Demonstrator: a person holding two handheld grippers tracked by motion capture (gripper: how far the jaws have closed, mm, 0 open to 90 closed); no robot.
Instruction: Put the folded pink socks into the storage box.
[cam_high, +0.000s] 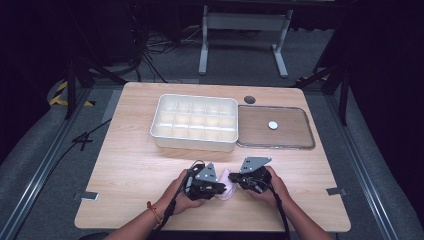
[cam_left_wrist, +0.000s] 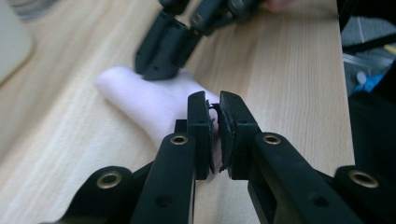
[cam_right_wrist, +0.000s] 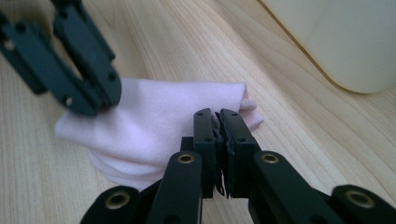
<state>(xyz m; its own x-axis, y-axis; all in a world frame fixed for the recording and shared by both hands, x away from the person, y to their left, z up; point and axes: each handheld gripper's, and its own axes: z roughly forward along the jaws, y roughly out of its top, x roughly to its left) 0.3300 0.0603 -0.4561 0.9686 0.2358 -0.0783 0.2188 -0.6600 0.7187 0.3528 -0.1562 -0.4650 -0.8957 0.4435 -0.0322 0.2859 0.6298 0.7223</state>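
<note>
Near the counter's (cam_high: 125, 165) front edge, a folded pink cloth (cam_right_wrist: 154, 126) is being pinched by both the left gripper (cam_left_wrist: 214, 135) and the right gripper (cam_right_wrist: 217, 149), fingers closed on it. Uneven pulling could be undoing the fold. Farther back, a compartment tray (cam_high: 195, 121) is lying.

Grey floor (cam_high: 40, 145), white frame (cam_high: 243, 35), cables (cam_high: 160, 45), seemingly dark room

A lab or studio — dark curtains, floor cables (cam_high: 150, 47), hazard tape (cam_high: 60, 92).
</note>
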